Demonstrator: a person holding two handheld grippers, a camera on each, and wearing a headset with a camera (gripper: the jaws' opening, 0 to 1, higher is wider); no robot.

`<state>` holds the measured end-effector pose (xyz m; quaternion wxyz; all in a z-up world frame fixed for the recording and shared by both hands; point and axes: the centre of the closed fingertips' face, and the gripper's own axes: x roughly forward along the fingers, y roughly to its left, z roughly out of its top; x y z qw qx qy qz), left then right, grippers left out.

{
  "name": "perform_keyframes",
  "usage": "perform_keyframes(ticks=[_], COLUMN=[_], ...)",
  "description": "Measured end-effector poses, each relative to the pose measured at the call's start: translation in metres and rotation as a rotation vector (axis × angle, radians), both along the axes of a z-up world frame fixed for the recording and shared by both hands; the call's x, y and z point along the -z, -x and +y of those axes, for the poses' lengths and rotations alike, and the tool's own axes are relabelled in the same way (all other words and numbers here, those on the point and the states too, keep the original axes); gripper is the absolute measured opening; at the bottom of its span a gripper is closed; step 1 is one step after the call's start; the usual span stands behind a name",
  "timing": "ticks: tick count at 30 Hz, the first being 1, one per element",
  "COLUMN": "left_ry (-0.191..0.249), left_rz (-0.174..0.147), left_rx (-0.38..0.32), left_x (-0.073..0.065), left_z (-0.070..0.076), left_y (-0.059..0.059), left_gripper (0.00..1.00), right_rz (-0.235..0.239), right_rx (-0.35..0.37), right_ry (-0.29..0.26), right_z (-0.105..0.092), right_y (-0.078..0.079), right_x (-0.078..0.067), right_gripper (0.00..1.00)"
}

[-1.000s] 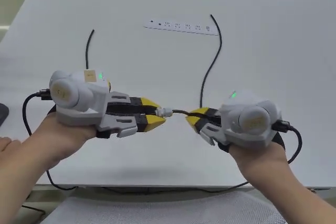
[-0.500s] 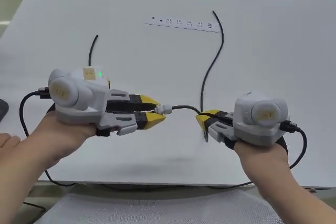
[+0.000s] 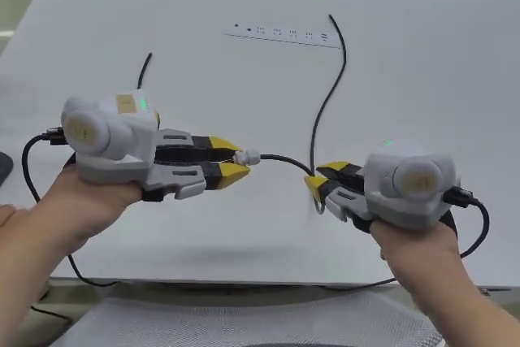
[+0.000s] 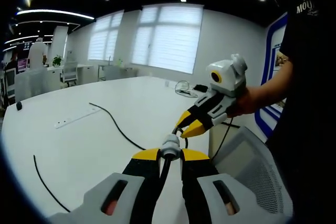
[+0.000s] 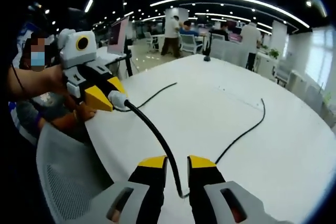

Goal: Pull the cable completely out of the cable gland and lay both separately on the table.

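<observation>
Left tool [image 4: 169,156] pokes up from the bottom middle, yellow tips pinched on the pale cable gland [image 4: 170,144]. The black cable [image 4: 118,127] runs from there up to the right tool [image 4: 182,129] at centre right, then trails off left across the white surface [image 4: 131,95] past a power strip [image 4: 76,118]

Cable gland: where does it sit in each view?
Head view: cable gland centre, at the left gripper jaws' tips.
Left gripper view: lower centre, between its own jaws.
Right gripper view: left of centre, at the left gripper's tips.
Shared landmark: the black cable leaving it.
</observation>
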<state>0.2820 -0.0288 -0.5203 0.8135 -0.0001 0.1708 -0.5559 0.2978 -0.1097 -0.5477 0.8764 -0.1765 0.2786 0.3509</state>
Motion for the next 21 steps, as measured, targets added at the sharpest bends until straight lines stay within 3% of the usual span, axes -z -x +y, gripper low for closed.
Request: perform_keyframes(ticks=[3,6,8,11,21], left_ry=[-0.008,-0.017,-0.018,-0.022,-0.044], left_rz=[0.000,0.001,0.003,-0.002,-0.014], left_rx=[0.006,0.022,0.027,0.029,0.045], left_x=[0.001,0.001,0.001,0.001,0.003], left_z=[0.000,-0.002,-0.003,-0.004,-0.009], left_y=[0.002,0.006,0.008,0.009,0.013], left_gripper=[0.15,0.15,0.15,0.15,0.15], right_rz=[-0.092,-0.121,-0.155,-0.184,-0.191], right_rx=[-0.088,-0.140,-0.168,-0.216,-0.221], right_ry=[0.125,0.190,0.253,0.307,0.326], right_z=[0.016,0.038,0.048,0.058,0.055], right_y=[0.005,0.011,0.012,0.016,0.019], right_x=[-0.017,-0.019,-0.018,-0.017,-0.016], right_gripper=[0.15,0.14,0.11,0.07,0.02])
